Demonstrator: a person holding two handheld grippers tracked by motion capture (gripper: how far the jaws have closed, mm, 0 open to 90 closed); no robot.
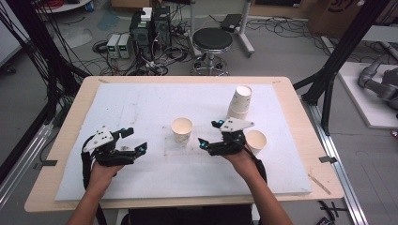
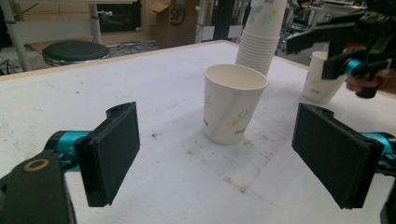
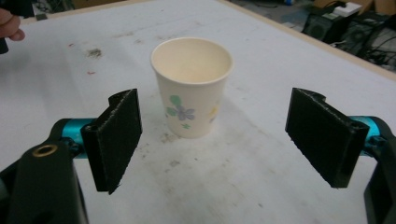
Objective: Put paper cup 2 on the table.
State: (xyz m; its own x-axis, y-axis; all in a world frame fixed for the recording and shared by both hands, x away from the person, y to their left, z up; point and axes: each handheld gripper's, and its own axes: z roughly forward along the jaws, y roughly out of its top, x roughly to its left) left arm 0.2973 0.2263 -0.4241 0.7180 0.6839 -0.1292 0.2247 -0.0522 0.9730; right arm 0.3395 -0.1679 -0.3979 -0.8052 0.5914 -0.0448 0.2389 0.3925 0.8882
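Even, soft indoor light, faint shadows, slightly blurry pictures throughout.

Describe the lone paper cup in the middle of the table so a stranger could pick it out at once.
Start at the white mat covering the wooden table. Near its centre stands an upright, empty paper cup with a flower print. Unlike the second single cup and the tall cup stack on the right, it stands alone between the two tools.

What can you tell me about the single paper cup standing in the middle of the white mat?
The cream paper cup with a flower print stands upright and empty on the white foam mat, mouth up, rim rolled and round. Its wall tapers toward the base and carries blue, green and yellow flowers with small lettering. Nothing touches it: it stands apart from both grippers, ahead of their open jaws. Faint dirt specks mark the mat around its foot.
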